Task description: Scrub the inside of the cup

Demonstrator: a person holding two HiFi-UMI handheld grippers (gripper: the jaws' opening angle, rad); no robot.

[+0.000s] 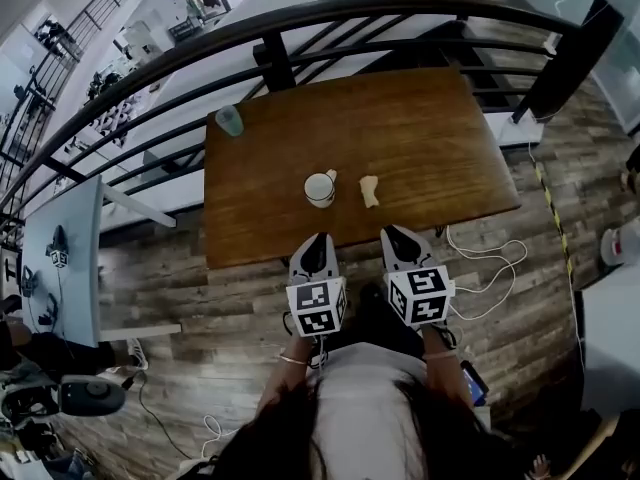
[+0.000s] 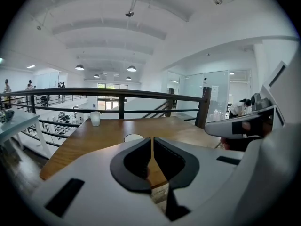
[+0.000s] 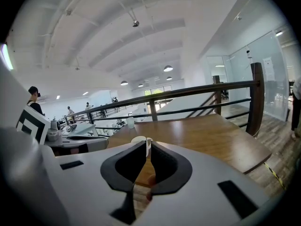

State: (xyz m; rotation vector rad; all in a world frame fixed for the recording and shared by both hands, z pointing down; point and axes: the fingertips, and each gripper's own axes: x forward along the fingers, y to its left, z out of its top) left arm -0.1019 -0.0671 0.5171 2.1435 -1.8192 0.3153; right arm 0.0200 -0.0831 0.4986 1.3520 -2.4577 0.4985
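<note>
Round white cup point(image 1: 320, 189) with a small handle, smooth and glossy, sits near the middle of a brown wooden table point(image 1: 420, 128) with visible grain. Just to its right lies a lumpy tan sponge-like piece point(image 1: 370, 191), not touching it. A pale see-through tumbler point(image 1: 229, 120) stands at the far left corner, with a curved black metal railing point(image 1: 300, 23) behind and white cables point(image 1: 490, 268) on the plank floor. The left gripper point(image 1: 317, 243) and right gripper point(image 1: 395, 236) hover at the near edge, both with jaws pressed together and empty. The cup is straight ahead of the left one, apart from it.
</note>
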